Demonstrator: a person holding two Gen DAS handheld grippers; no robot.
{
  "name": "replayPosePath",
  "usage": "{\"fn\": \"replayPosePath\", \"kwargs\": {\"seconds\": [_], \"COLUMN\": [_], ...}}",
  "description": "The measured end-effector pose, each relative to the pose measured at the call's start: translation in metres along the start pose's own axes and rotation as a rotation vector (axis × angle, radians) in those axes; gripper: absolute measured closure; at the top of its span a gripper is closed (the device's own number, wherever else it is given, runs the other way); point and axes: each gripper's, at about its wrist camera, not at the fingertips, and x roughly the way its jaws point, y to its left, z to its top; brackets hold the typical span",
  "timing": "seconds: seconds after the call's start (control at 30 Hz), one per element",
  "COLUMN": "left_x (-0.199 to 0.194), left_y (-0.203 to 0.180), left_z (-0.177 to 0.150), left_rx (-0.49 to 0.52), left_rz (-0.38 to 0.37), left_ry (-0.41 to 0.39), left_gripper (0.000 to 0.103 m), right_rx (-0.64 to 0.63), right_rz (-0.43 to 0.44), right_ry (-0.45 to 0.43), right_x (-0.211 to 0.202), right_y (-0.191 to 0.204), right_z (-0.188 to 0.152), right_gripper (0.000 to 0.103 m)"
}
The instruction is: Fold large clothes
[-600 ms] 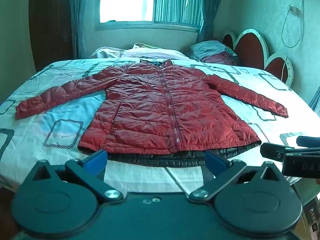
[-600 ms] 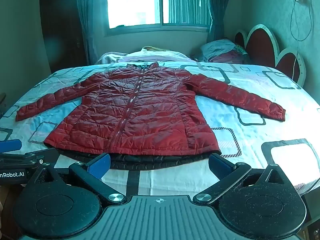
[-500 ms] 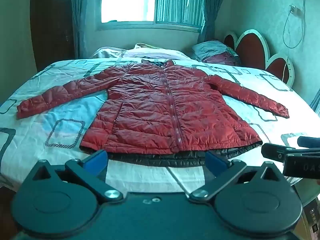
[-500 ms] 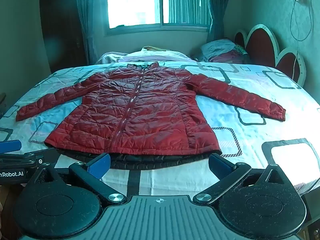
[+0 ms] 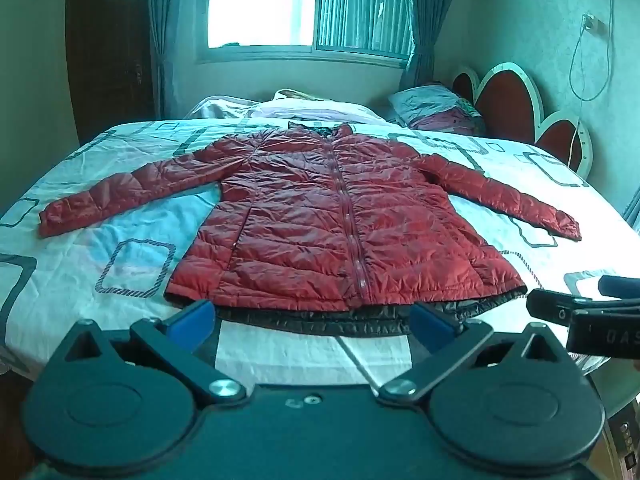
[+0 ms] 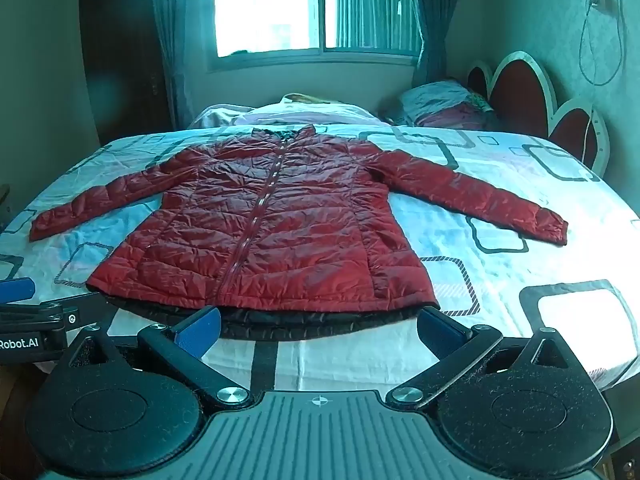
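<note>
A dark red quilted jacket [image 5: 320, 220] [image 6: 272, 232] lies flat and zipped on the bed, collar away from me, both sleeves spread out to the sides. A black lining edge shows under its hem. My left gripper [image 5: 312, 320] hovers open just short of the hem, blue pads wide apart with nothing between them. My right gripper [image 6: 320, 326] is open too, at the hem's near edge, empty. Each gripper shows at the other view's edge: the right gripper [image 5: 600, 316] and the left gripper [image 6: 28, 316].
The bed [image 5: 100, 272] [image 6: 560, 320] has a white sheet with square patterns. Pillows and folded bedding [image 5: 436, 110] sit by a red and white headboard [image 5: 508, 104]. A window with curtains [image 6: 280, 8] is behind, a dark wardrobe [image 5: 108, 48] at the left.
</note>
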Motion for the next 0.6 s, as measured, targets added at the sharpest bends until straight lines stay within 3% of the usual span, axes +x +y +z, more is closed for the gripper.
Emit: {"fn": "replayPosePath", "kwargs": {"seconds": [0.6], "left_x": [-0.0037], "left_y": [-0.0041], "left_z": [0.0033], "left_rx": [0.005], "left_rz": [0.014], "left_ry": [0.003], "left_gripper": [0.000], "right_rx": [-0.004], "right_rz": [-0.006], "right_ry": [0.002], "right_x": [0.0010], "right_y": [-0.0037], "right_z": [0.0023], "right_gripper": [0.000]}}
